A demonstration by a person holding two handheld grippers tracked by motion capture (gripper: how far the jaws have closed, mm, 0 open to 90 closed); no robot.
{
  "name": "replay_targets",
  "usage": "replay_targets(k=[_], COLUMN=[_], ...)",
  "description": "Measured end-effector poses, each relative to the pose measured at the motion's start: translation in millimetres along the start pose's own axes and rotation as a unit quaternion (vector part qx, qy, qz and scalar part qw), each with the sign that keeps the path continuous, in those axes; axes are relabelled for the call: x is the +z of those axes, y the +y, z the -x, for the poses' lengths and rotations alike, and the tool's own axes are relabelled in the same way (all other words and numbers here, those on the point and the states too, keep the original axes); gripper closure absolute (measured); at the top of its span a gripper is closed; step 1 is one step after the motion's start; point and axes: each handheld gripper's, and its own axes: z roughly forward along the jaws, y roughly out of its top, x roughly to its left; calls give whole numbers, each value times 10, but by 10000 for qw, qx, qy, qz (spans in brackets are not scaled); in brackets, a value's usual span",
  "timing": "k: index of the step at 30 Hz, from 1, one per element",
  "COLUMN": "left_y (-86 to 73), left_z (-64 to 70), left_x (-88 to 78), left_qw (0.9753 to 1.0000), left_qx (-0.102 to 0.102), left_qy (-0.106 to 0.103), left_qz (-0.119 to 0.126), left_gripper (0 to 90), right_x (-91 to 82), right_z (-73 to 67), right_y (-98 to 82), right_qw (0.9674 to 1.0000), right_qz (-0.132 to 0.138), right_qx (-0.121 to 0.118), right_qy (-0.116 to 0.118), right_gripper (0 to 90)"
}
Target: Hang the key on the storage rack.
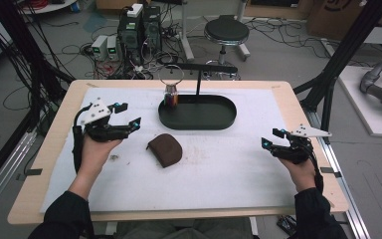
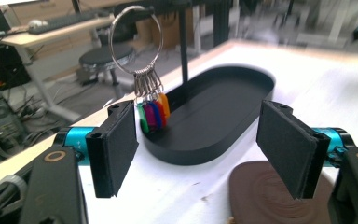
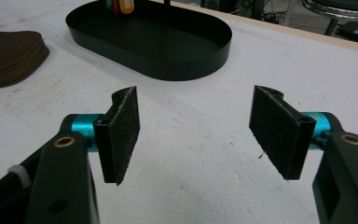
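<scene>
A metal key ring point(image 1: 171, 82) with several coloured tags point(image 2: 154, 112) hangs from a black stand point(image 1: 199, 79) at the left end of a black oval tray point(image 1: 199, 124). In front of the tray, a brown zip pouch point(image 1: 165, 149) lies on the white mat. My left gripper point(image 1: 131, 114) is held open left of the pouch, with nothing between its pads point(image 2: 116, 149); it faces the tags and the tray point(image 2: 214, 116). My right gripper point(image 1: 272, 138) is open and empty over bare mat at the right, pointing toward the tray point(image 3: 168, 46) and the pouch point(image 3: 9, 56).
A white mat point(image 1: 219, 174) covers most of the wooden table point(image 1: 54, 149). Beyond the far edge are a round stool point(image 1: 226, 31), computer boxes point(image 1: 139, 30) and tangled cables on the floor. Black frame posts point(image 1: 348, 50) stand at the right.
</scene>
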Motion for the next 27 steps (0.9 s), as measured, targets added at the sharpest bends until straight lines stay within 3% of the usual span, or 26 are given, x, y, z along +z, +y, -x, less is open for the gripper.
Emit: replay_targets(k=[4,9,12,27], left_y=[-116,-183,-216,-204], left_z=[31,13,-8,64], left_x=[-97,-147,-177,-172], left_qw=[10000,9995,9990,9987], left_qx=[-68,-218,-374,-348], left_qy=[-31,82,35,106], left_qz=[46,-223,-235,-364], left_gripper=[287,284,284,271], right_x=[0,-8,-1,-8], right_z=[-1,18,6,-6], right_y=[0,26,41,33], right_qw=[10000,9997,9996,9997], right_qz=[4,146,181,159], right_qx=[16,218,220,161], right_qy=[-7,-20,-43,-17], right_gripper=[341,341,341,338])
